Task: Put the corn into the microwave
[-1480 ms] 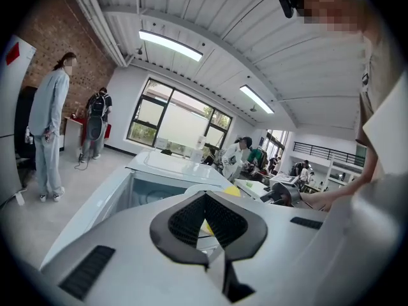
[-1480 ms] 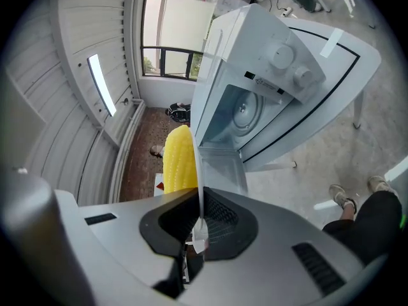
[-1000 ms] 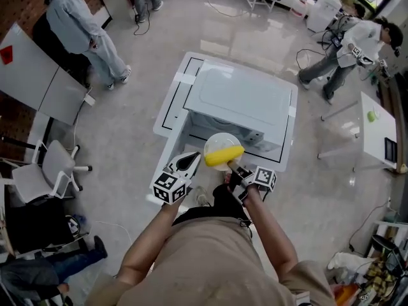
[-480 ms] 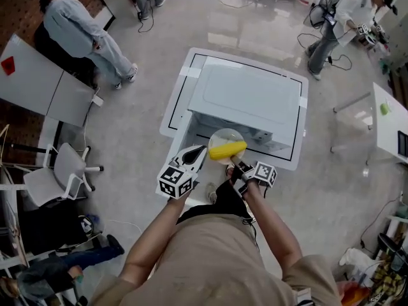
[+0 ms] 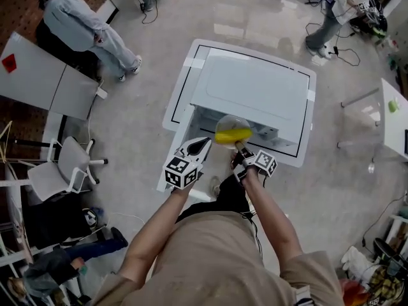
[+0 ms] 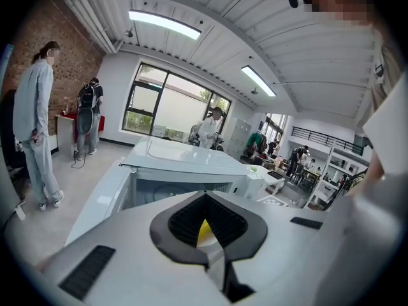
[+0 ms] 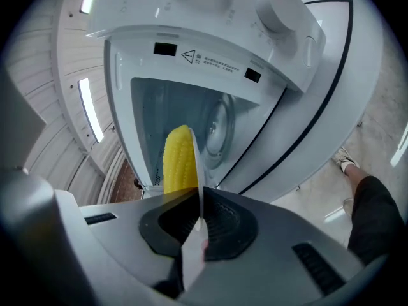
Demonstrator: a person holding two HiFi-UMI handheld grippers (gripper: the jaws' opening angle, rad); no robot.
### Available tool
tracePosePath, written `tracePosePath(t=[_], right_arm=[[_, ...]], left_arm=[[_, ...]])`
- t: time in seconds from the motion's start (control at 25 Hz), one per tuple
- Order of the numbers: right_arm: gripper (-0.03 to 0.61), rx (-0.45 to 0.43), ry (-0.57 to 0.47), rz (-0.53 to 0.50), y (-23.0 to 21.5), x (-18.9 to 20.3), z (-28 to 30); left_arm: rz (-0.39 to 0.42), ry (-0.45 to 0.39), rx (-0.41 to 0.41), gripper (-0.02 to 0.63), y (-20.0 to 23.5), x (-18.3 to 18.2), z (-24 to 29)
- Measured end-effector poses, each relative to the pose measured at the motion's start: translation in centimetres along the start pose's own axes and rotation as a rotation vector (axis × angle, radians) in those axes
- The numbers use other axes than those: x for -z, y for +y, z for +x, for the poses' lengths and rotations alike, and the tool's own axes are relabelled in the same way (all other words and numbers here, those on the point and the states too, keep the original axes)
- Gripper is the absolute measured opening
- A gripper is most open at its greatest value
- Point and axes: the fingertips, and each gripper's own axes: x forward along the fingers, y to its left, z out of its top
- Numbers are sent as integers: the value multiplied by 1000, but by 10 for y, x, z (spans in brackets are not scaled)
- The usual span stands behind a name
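A: Entry one: what is the right gripper [image 5: 240, 147] doing?

B: It is clenching the near rim of a clear plate [image 5: 233, 120], jaws pressing tight on the thin edge. The gripper's own view is showing that edge end-on.

A: Entry two: the corn?

B: The corn [image 5: 232, 134] is lying on that plate, yellow cob pointing away from the jaws. It is hanging just in front of the open cavity of the white microwave [image 5: 256, 92]. A round turntable [image 7: 220, 129] is showing inside.

A: Entry three: the left gripper?

B: The left gripper [image 5: 204, 141] is hovering just beside the plate, jaws pressed together, gripping nothing.

A: Entry four: the surroundings?

B: The microwave is sitting on a white table [image 5: 180, 92] edged with a black line. A person [image 5: 83, 27] is standing well apart, upper left.
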Motion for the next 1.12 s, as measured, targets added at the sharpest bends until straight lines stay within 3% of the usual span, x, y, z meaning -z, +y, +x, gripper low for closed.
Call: tracePosePath(t=[0.68, 1.12], right_arm=[[17, 15, -150, 139, -40, -37, 59], [17, 31, -187, 155, -39, -55, 78]], left_arm=[[16, 42, 4, 6, -4, 7, 2], [2, 46, 34, 6, -17, 11, 6]])
